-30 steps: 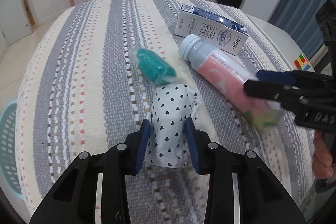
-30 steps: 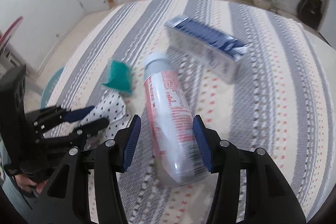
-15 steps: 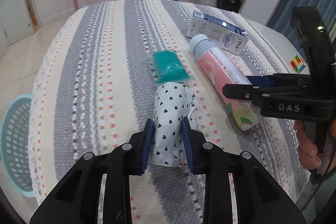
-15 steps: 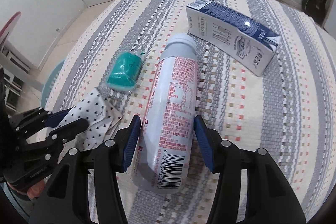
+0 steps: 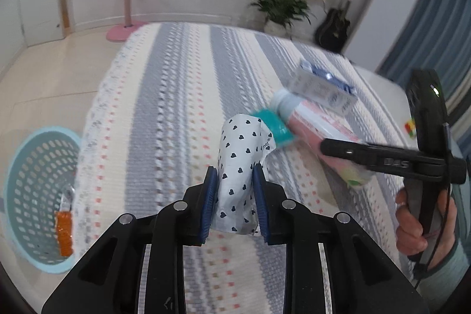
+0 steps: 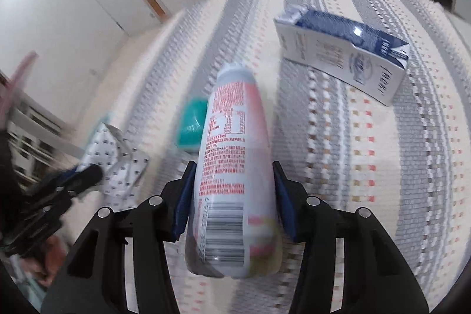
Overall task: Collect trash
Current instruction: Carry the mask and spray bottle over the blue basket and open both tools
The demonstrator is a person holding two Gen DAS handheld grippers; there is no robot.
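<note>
My left gripper is shut on a white wrapper with black hearts and holds it above the striped cloth. A teal packet lies just behind the wrapper. In the right wrist view a pink and white bottle lies lengthwise between the blue pads of my right gripper; its jaws are closing and both pads touch the bottle's sides. The teal packet sits left of the bottle. A blue and white milk carton lies further back on the right.
A light blue slotted basket stands on the floor left of the cloth's edge, with an orange wrapper inside. A small colour cube lies at the far right. A pink coat stand, a plant and a guitar are beyond.
My left gripper has tightened on the heart wrapper, lifted it and drawn back to the left, bringing the basket into view. The right pads have closed in on the bottle.
</note>
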